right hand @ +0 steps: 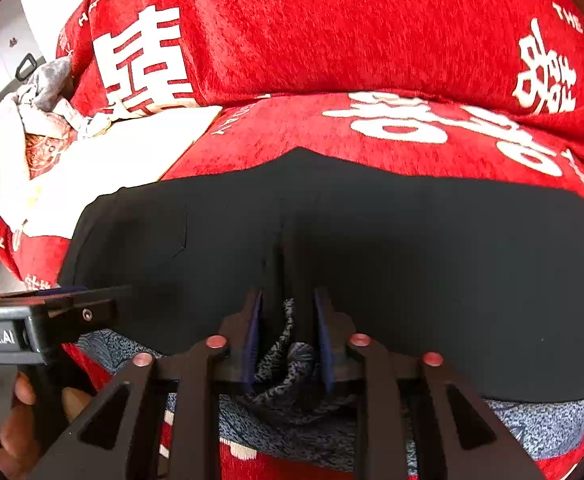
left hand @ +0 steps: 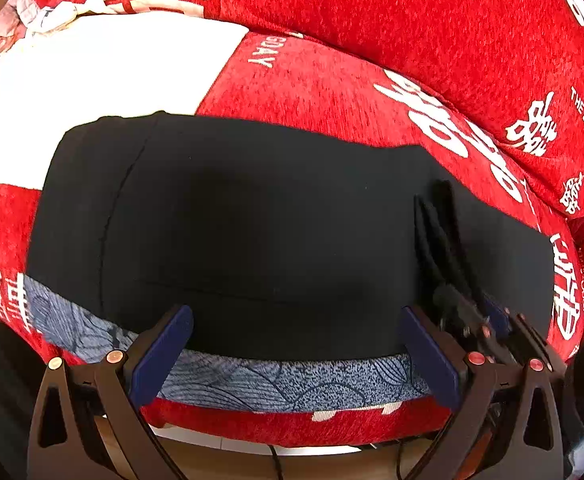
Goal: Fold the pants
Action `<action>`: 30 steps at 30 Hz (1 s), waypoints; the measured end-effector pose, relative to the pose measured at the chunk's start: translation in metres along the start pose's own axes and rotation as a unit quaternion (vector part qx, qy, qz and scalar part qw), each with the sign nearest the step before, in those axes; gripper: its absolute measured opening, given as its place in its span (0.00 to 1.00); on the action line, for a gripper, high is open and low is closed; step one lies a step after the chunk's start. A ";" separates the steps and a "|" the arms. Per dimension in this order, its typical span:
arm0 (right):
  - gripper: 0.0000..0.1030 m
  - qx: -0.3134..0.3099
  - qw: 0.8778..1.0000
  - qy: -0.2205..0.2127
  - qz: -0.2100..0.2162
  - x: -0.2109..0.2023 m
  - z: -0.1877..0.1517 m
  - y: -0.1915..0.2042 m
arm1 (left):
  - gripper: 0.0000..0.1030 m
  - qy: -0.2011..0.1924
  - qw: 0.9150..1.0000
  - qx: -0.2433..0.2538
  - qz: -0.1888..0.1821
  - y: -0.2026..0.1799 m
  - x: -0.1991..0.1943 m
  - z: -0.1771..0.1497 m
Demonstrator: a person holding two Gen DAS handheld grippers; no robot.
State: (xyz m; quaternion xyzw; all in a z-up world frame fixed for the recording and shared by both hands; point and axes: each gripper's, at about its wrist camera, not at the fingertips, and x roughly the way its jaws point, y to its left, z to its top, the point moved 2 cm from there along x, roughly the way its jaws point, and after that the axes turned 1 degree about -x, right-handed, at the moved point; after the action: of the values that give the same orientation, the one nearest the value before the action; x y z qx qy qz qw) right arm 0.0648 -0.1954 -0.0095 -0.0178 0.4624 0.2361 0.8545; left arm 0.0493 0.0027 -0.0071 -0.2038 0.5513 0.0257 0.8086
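Observation:
The black pants lie spread across a red sofa seat, with a blue-grey patterned waistband along the near edge. My left gripper is open, its blue pads either side of the near edge, holding nothing. My right gripper is shut on a pinched fold of the pants and waistband at the near edge. In the left wrist view it shows at the right, with fabric gathered into ridges ahead of it. The left gripper also shows at the left of the right wrist view.
The red sofa cover has white characters, with a back cushion behind the pants. A white panel lies left of the pants. A crumpled pale cloth sits at the far left. The sofa's front edge is just below the waistband.

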 end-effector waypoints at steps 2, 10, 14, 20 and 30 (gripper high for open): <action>0.61 0.005 0.999 0.013 0.032 -0.012 0.001 -0.002 | 1.00 -0.004 1.000 0.001 0.000 -0.001 -0.003 0.006; 0.81 0.033 0.994 -0.106 0.020 -0.109 0.039 -0.080 | 1.00 0.002 0.998 0.066 -0.022 -0.072 -0.001 0.022; 0.81 0.120 0.990 -0.079 0.002 -0.092 0.054 -0.148 | 1.00 0.017 0.992 0.122 0.002 -0.127 0.022 0.014; 0.82 0.115 0.993 -0.015 -0.008 -0.040 0.053 -0.171 | 1.00 0.049 0.987 0.141 0.054 -0.138 0.072 0.001; 0.83 0.029 0.998 0.003 -0.062 -0.097 -0.009 -0.120 | 1.00 0.039 0.989 0.136 0.042 -0.129 0.055 0.008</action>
State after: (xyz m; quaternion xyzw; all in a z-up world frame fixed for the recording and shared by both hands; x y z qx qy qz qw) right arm 0.0637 -0.3420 0.0401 -0.0225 0.4694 0.1688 0.8664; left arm 0.1120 -0.1226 -0.0153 -0.0692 0.5888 -0.0233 0.8050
